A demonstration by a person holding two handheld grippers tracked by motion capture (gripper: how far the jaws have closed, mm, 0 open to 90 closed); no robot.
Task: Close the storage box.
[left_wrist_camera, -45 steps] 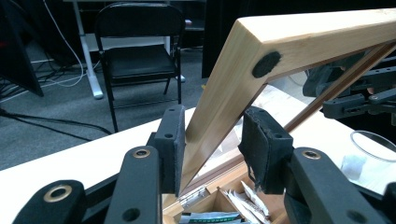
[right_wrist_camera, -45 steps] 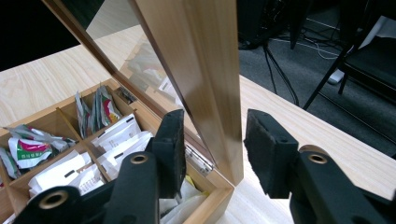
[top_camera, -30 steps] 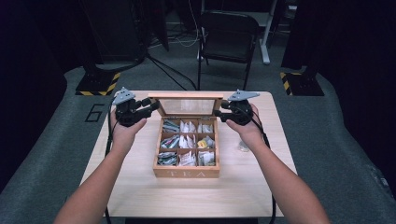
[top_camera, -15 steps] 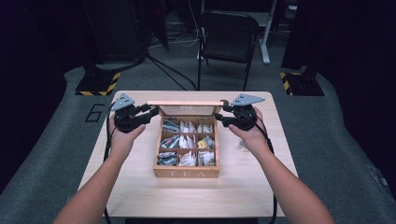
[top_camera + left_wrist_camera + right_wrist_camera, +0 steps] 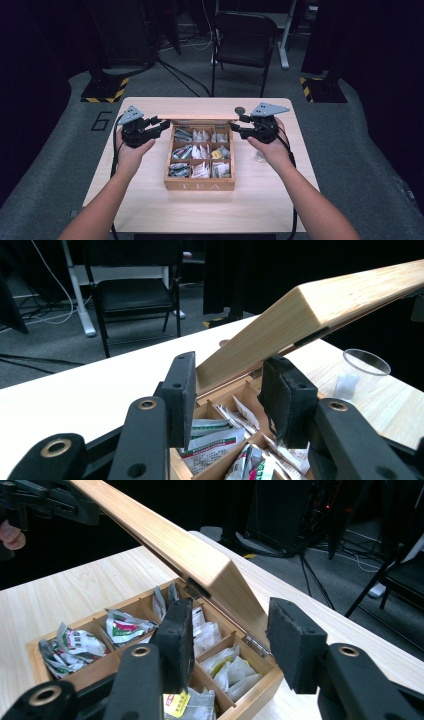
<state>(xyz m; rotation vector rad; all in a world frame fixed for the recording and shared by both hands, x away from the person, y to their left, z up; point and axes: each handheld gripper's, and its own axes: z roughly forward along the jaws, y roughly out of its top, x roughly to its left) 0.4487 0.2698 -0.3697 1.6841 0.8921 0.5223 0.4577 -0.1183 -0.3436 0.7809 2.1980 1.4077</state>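
A wooden tea box (image 5: 200, 185) with several compartments of tea bags (image 5: 200, 152) stands mid-table. Its hinged lid (image 5: 200, 119) slants up over the back of the box and looks edge-on in the high view. My left gripper (image 5: 163, 124) is shut on the lid's left end. In the left gripper view the lid (image 5: 310, 305) sits between both pads of that gripper (image 5: 230, 375). My right gripper (image 5: 236, 125) holds the lid's right end. Its jaws (image 5: 230, 625) have just been closing a little, with the lid's end (image 5: 220, 580) between the pads.
A clear plastic cup (image 5: 366, 362) stands on the table right of the box, also seen by my right wrist (image 5: 260, 156). A small dark round thing (image 5: 240, 110) lies behind the lid. A black chair (image 5: 244, 35) stands beyond the table's far edge.
A second ago the lid stood more upright, showing its glass inner face. It has tipped toward me over the box, and both grippers stayed at its ends.
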